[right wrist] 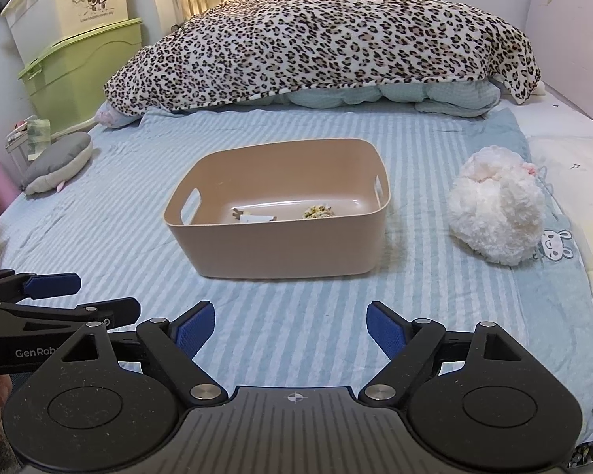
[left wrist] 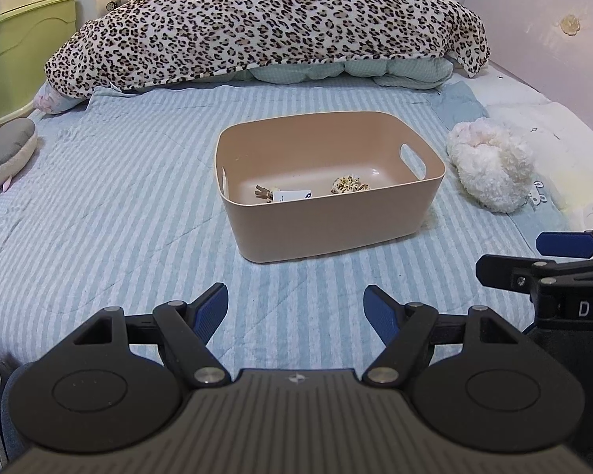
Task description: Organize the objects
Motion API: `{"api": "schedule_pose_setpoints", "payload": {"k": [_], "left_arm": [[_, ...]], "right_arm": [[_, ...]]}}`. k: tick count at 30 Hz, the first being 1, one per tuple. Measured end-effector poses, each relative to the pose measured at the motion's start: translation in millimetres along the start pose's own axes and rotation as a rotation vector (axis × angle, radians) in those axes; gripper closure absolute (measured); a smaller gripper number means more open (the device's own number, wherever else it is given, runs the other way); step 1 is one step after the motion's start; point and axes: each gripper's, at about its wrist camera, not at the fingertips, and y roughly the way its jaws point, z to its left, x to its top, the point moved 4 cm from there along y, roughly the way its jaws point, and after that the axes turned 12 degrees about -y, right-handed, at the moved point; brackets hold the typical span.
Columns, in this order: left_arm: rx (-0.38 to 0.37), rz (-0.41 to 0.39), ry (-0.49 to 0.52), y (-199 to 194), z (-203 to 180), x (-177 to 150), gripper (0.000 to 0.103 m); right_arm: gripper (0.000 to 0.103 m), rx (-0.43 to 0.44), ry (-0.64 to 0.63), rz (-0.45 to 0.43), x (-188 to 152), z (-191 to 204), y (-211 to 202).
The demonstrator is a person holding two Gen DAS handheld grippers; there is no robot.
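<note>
Bed with a blue-and-white striped sheet fills both views. A leopard-print blanket is heaped at the far end over a pale green quilt. Green and cream storage boxes are stacked off the left side.

A tan plastic bin sits mid-bed, upright, with handle cutouts in its short ends and its long axis roughly across the views. Inside, on the floor of the bin: a small leopard-print scrunchie and a small brown item with a white tag, too small to identify.

A fluffy white plush lies on the sheet to the right of the bin, apart from it, not touching. A grey plush rests at the left edge of the bed, well apart from the bin.

The right gripper has its fingers spread wide with nothing between them, low over the near sheet. The left gripper is likewise spread and empty. The two sit side by side at the near edge, each visible at the margin of the other's view.

Key relation: the white plush lies ahead and to the right of both grippers, nearer the right one, so the right hand looks better placed for it. Likely next step, judging by layout: pick up the plush and carry it leftward into the bin. The grey plush is on the left gripper's side. The soft pile may squash in a pinch, so a deep grasp seems safer.
</note>
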Motion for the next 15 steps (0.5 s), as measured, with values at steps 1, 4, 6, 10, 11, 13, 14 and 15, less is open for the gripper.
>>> {"api": "schedule_pose_setpoints", "payload": {"k": [1, 4, 6, 10, 11, 13, 14, 15], "left_arm": [[-0.002, -0.001, 0.001, -0.6, 0.1, 0.0, 0.027], [-0.001, -0.008, 0.005, -1.7, -0.2, -0.2, 0.027], [-0.002, -0.011, 0.002, -2.2, 0.4, 0.0, 0.027], [0.003, -0.016, -0.003, -3.5, 1.9, 1.2, 0.027], [0.004, -0.018, -0.003, -3.7, 2.0, 1.5, 0.027], [0.001, -0.016, -0.006, -3.9, 2.3, 1.7, 0.027], [-0.002, -0.013, -0.008, -3.8, 3.1, 2.0, 0.027], [-0.003, -0.011, -0.010, -3.4, 3.3, 2.0, 0.027]], "right_arm": [[0.017, 0.001, -0.001, -0.001, 0.1, 0.9, -0.3], [0.017, 0.002, -0.002, -0.004, 0.0, 1.7, -0.8], [0.017, 0.004, -0.002, -0.005, -0.3, 2.7, -1.7], [0.016, 0.005, -0.002, -0.006, -0.3, 4.0, -3.2], [0.016, 0.005, -0.002, -0.006, -0.3, 3.7, -3.2], [0.016, 0.006, 0.000, -0.003, -0.6, 4.4, -3.3], [0.016, 0.006, 0.000, -0.002, -1.0, 4.7, -3.2], [0.016, 0.007, -0.001, 0.000, -1.2, 5.0, -3.2]]}}
